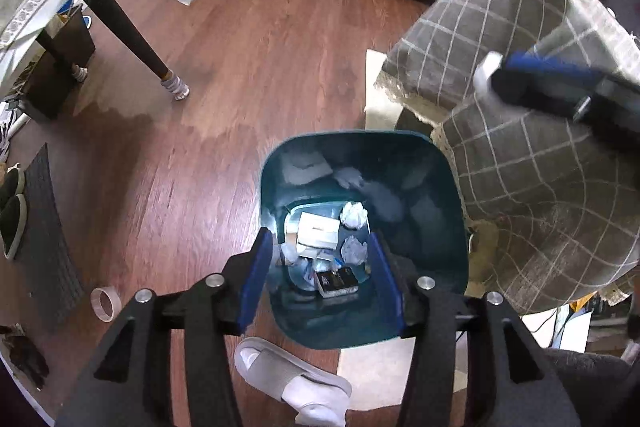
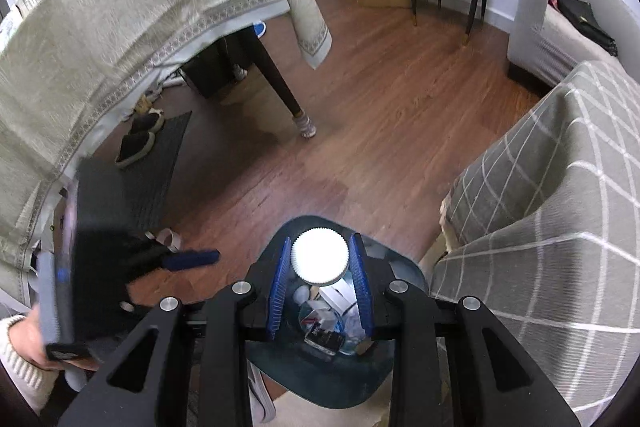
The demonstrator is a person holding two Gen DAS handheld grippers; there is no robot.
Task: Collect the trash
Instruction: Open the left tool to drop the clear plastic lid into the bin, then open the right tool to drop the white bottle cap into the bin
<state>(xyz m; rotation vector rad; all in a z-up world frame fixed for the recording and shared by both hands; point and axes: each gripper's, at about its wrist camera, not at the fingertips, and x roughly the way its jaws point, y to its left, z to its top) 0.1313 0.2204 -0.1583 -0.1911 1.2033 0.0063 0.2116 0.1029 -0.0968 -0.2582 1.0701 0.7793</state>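
A teal trash bin (image 1: pixel 448 227) stands on the wood floor and holds paper wads (image 1: pixel 353 214), a white box (image 1: pixel 318 229) and a black box (image 1: pixel 338 281). My left gripper (image 1: pixel 320 251) is open and empty, right above the bin's mouth. My right gripper (image 2: pixel 320 259) is shut on a white ribbed bottle cap (image 2: pixel 320 258) and holds it over the bin (image 2: pixel 384 371). The right gripper shows blurred at the right of the left wrist view (image 1: pixel 560 87). The left gripper shows at the left of the right wrist view (image 2: pixel 188 259).
A sofa with a grey checked cover (image 1: pixel 520 155) stands right of the bin. A table with a beige cloth (image 2: pixel 100 59) and dark legs (image 1: pixel 132 39) is at the left. A tape roll (image 1: pixel 106 303), a white slipper (image 1: pixel 296 383), a mat with shoes (image 2: pixel 140 143) lie on the floor.
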